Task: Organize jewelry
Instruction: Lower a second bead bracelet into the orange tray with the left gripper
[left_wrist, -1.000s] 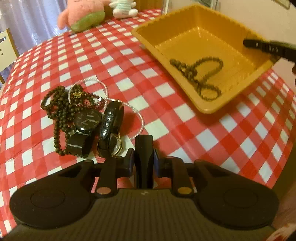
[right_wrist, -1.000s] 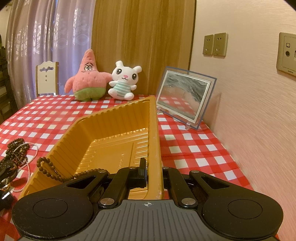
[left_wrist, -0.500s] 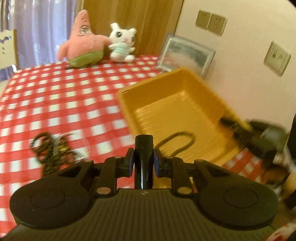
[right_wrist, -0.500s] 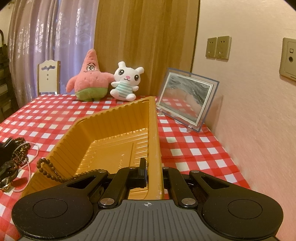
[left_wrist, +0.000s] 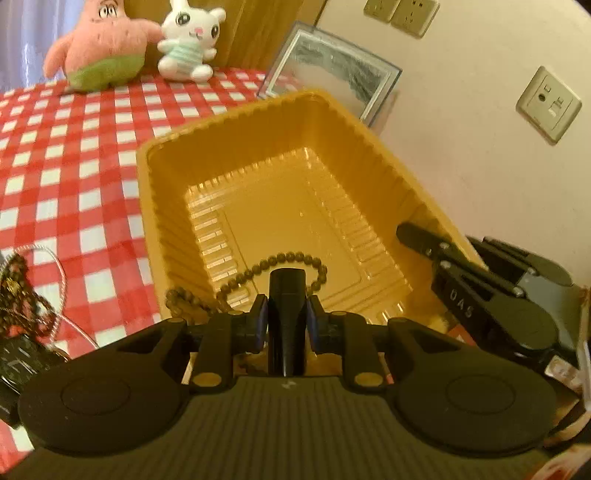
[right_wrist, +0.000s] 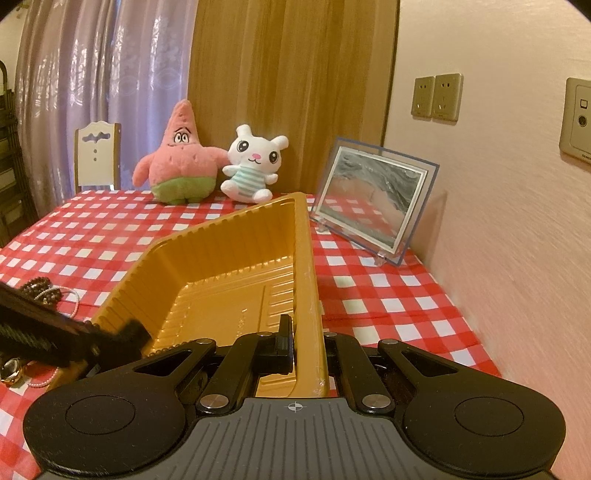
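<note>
Jewelry is split between two locations: a dark beaded necklace (left_wrist: 284, 260) lies in the near end of the yellow tray (left_wrist: 147, 192), with part of its strand draped up over the tray's near-left rim, while the remaining pile (left_wrist: 22, 295) (dark bead strands, a pale thin chain and what appears to be a watch) rests on the tabletop (left_wrist: 74, 155) left of the tray. In the right wrist view the same pile (right_wrist: 40, 295) shows at the left edge, with a gold-rimmed watch face (right_wrist: 11, 369) nearer the camera. Left tool (left_wrist: 286, 295) sits above the tray's near end, directly over the necklace; its fingers are pressed fully together with nothing visible between them. Right tool (right_wrist: 306, 347) straddles the tray's near-right wall (right_wrist: 306, 280): one finger (right_wrist: 284, 332) is inside the tray and the other is hidden behind the wall, and the jaws are closed onto that wall. The left wrist view shows the right tool (left_wrist: 436, 251) at the same rim. The tray stands on a red-and-white checked cloth. At the far end of the tabletop sit a pink starfish plush (right_wrist: 177, 162) and a white bunny plush (right_wrist: 255, 162), touching each other, and a framed picture (right_wrist: 373, 199) leans beside the wall, just beyond the tray.
</note>
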